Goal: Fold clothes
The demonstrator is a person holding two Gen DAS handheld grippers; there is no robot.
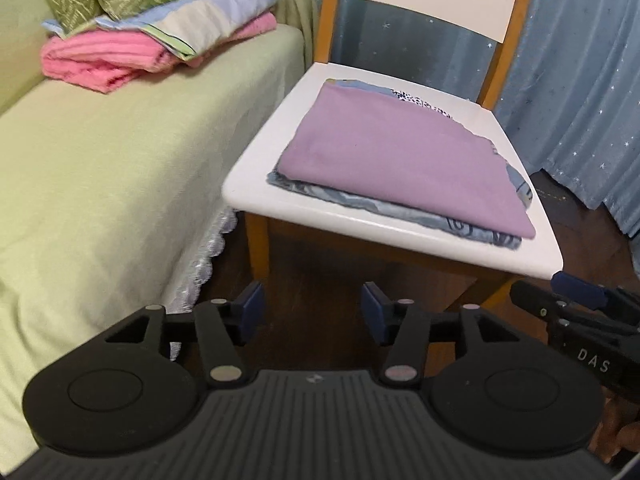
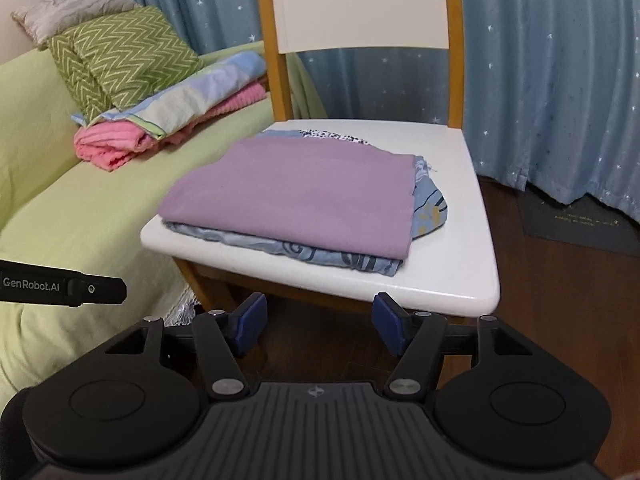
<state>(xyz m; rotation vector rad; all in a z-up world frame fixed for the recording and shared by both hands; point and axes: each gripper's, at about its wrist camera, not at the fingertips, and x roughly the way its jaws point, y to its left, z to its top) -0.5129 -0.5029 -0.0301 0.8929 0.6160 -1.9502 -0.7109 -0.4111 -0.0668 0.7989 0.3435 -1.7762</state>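
A folded purple cloth [image 1: 404, 156] lies on top of a folded blue patterned cloth [image 1: 452, 222] on the white seat of a wooden chair [image 1: 260, 176]. The same stack shows in the right wrist view, purple cloth [image 2: 296, 196] over blue cloth [image 2: 344, 258]. My left gripper [image 1: 312, 312] is open and empty, held in front of and below the seat's front edge. My right gripper [image 2: 318, 322] is open and empty, also just short of the seat's front edge [image 2: 440, 292]. The right gripper's fingers [image 1: 576, 292] show at the right of the left wrist view.
A bed with a light green cover [image 1: 100, 168] stands left of the chair. On it lie a folded pink towel [image 1: 104, 60], a pastel folded sheet [image 1: 192, 20] and green zigzag pillows [image 2: 120, 56]. Blue star curtains [image 2: 552, 80] hang behind. The floor is dark wood.
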